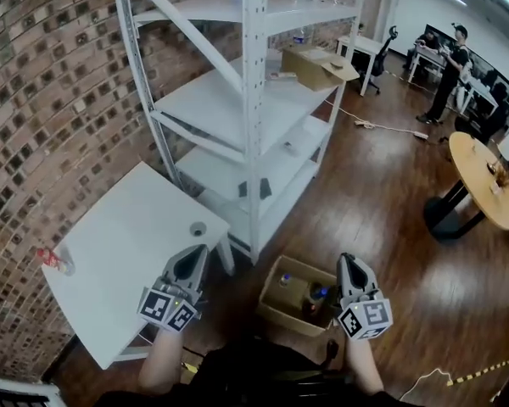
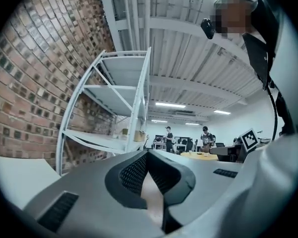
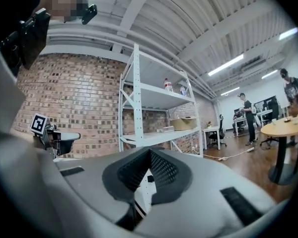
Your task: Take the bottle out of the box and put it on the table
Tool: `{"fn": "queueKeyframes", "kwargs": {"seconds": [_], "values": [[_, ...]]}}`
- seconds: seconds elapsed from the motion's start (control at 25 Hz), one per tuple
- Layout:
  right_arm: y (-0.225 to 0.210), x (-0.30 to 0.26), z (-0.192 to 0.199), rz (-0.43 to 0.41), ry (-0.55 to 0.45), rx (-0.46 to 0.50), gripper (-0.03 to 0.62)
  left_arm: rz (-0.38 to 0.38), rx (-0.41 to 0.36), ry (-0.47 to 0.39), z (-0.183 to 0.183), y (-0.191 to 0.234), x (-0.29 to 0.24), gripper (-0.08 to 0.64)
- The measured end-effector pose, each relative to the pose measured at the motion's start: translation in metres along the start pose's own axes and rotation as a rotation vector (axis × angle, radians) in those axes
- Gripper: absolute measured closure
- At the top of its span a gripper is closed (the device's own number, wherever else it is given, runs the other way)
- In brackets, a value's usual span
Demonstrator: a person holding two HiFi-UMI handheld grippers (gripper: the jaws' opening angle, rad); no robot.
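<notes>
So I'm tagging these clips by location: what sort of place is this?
Probably an open office or lab workspace: a brick wall, tall white metal shelves, and people standing by desks at the far end.

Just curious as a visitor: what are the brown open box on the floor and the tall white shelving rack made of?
The brown open box looks like matte cardboard: tan walls, folded flaps. The tall white shelving rack is probably painted metal: thin perforated posts, slim braces.
</notes>
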State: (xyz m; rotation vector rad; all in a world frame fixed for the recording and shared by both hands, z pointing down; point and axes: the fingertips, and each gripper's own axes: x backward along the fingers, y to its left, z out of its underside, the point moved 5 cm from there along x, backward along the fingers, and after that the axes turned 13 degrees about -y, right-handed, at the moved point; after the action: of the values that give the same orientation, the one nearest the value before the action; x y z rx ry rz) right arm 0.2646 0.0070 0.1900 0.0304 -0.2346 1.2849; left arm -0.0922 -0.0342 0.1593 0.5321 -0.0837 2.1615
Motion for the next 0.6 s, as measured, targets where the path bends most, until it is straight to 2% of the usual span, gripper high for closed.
{"fn": "queueKeyframes", "kwargs": {"seconds": [0.24,0.6], "values": [[-0.014,0.051,-0.010,0.156,-0.020,0.040,0.589,0.163,0.094,0.033,0.029,-0.028,-0.029,0.563],[0.027,0.113,-0.024,0.362,-0.036,0.086,0.589,0.389,0.194,0.071,0.035,-0.051,-0.041,0.563]]}}
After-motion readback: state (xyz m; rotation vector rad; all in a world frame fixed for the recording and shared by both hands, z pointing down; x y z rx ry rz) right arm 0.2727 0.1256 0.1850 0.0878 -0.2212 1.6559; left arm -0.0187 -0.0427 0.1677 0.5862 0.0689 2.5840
